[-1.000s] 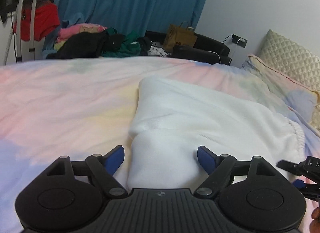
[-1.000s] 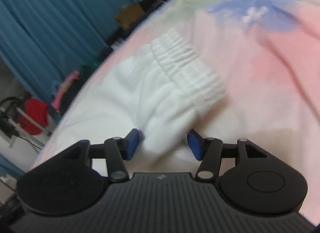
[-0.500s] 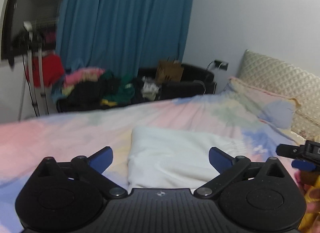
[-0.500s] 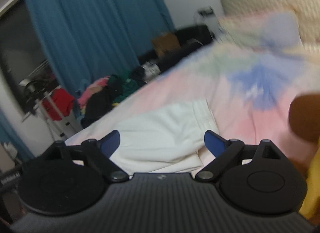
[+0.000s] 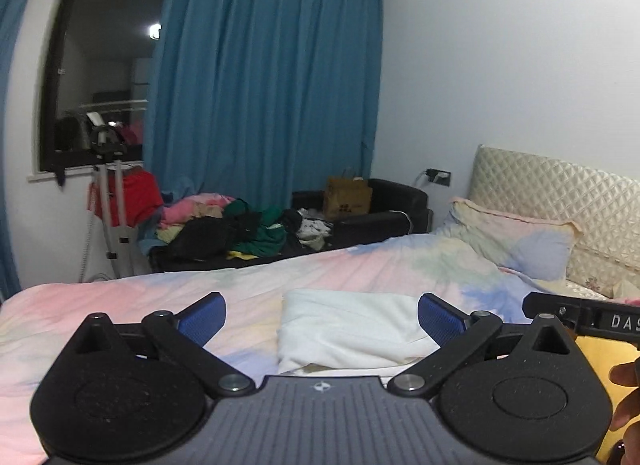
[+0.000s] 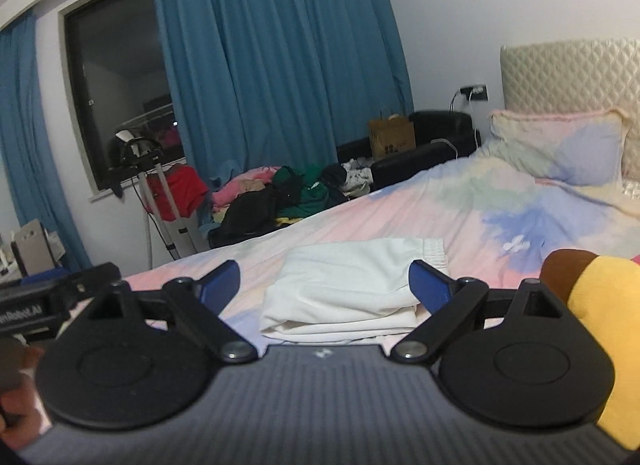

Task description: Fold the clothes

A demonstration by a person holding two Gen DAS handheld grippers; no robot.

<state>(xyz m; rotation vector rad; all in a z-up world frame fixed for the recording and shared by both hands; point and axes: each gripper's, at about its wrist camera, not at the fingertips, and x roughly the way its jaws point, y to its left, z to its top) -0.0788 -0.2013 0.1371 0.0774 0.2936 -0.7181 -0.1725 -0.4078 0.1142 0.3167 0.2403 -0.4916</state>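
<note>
Left wrist view: left gripper [image 5: 322, 315] is spread wide and empty, now pulled up and back from the white garment [image 5: 348, 325], which it straddled a second ago. Garment lies folded at lower centre on the bed [image 5: 120, 305]. Right gripper [image 6: 324, 283] is likewise spread, lifted off the garment's waistband [image 6: 434, 251]. This piece looks finished; the clothes pile [image 6: 280, 193] at middle left likely comes next.

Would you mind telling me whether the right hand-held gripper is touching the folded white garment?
Apart. The right wrist view shows the right hand-held gripper open, with bedspread visible between both fingertips and the white garment.
</note>
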